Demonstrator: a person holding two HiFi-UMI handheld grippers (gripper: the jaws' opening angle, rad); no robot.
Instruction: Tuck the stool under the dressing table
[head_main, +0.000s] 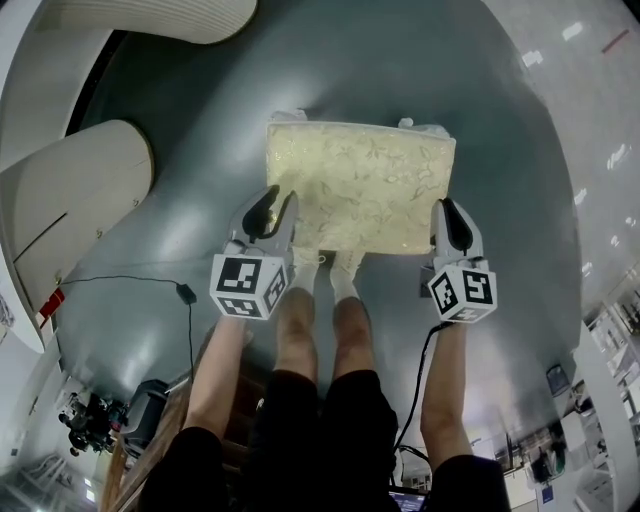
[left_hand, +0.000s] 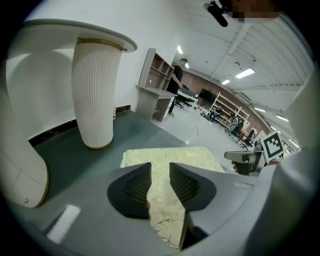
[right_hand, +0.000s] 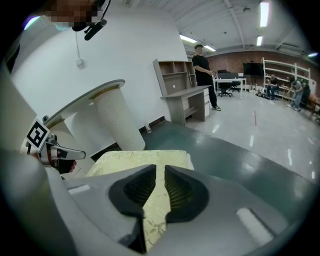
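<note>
- While both claws sit at its near corners, the rectangular stool with a pale-yellow floral fabric seat (head_main: 360, 185) stands on the grey-green floor (head_main: 520, 180), apart from the white dressing desk with a ribbed round pedestal (left_hand: 97, 95).
- Left claw (head_main: 283, 205): jaws slightly apart, nothing clamped.
- Right claw (head_main: 443, 212): jaws slightly apart, nothing clamped.

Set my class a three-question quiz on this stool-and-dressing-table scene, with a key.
1. True or false: the stool already sits under the dressing table.
2. The stool's seat is: A pale yellow and patterned; B red; C black.
3. Fill in: the left hand-held gripper and right hand-held gripper are at the stool's ____ corners (near or far from the person).
Key: 1 false; 2 A; 3 near.
</note>
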